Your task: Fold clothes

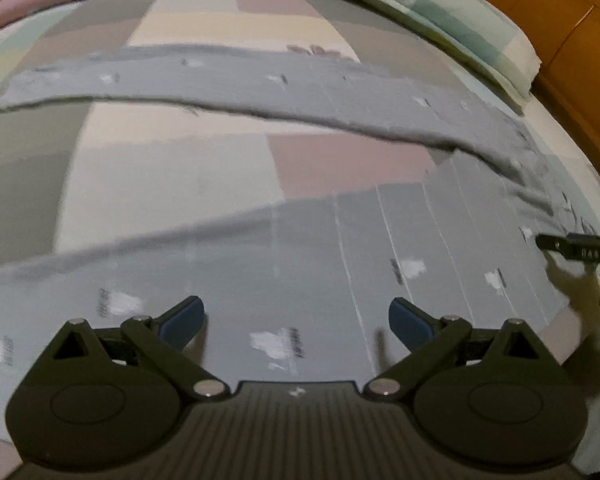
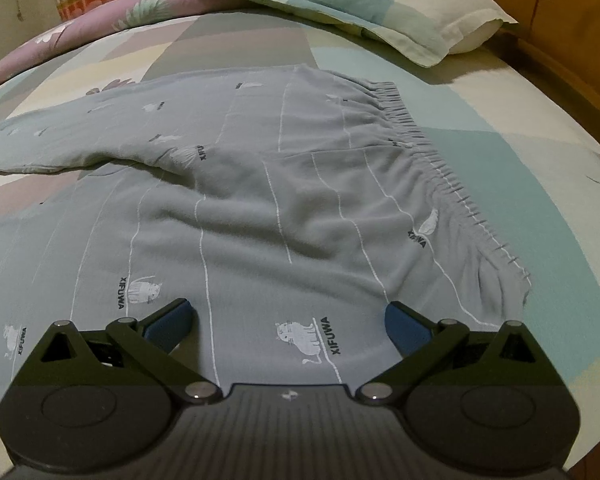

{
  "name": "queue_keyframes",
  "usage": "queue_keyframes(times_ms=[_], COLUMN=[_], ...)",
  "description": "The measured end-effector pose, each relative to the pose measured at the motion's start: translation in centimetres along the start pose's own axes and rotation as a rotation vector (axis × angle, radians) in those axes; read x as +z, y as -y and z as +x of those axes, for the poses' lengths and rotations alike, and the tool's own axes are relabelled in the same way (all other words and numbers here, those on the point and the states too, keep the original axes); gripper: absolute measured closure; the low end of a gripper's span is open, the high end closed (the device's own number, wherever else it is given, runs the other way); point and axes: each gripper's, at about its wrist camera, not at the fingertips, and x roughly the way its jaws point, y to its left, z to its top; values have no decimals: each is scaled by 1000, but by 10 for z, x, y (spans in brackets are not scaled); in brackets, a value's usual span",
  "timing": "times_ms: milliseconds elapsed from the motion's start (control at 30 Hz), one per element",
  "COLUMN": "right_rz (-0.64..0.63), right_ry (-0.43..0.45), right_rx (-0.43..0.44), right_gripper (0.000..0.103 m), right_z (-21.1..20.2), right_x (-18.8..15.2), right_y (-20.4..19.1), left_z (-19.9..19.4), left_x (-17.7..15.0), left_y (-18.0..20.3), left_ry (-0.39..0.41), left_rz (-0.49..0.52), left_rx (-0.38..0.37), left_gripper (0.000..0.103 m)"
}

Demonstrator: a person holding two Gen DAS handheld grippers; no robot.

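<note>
Nearest, the left gripper and the right gripper both hang spread wide and empty above the grey pyjama trousers — these lie flat on the bed, elastic waistband to the right, legs running left. Beyond them lies a checked pillow.

"XIFUWA" printed in dark letters beside white cats on grey pants
</note>
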Motion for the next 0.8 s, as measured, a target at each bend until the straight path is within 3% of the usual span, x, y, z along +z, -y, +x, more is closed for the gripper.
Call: queue_keyframes(times_ms=[133, 267, 433, 600, 800], right_rz=[7, 9, -3, -28, -32], right_ry=[35, 102, 199, 260, 294], right_rx=[-3, 7, 20, 57, 63], right_gripper=[0, 0, 0, 0, 0], right_z=[-2, -5, -9, -12, -13], right_x=[-5, -16, -31, -41, -47], right_y=[0, 1, 2, 7, 8], left_z=[10, 10, 8, 14, 35], left_x=[-10, -1, 28, 71, 89], left_y=[12, 17, 30, 64, 89], left_ry=[29, -2, 5, 61, 104], left_rz=[66, 70, 5, 49, 54], left_rx=[45, 70, 4, -36, -76], left_gripper=[1, 1, 1, 1, 1])
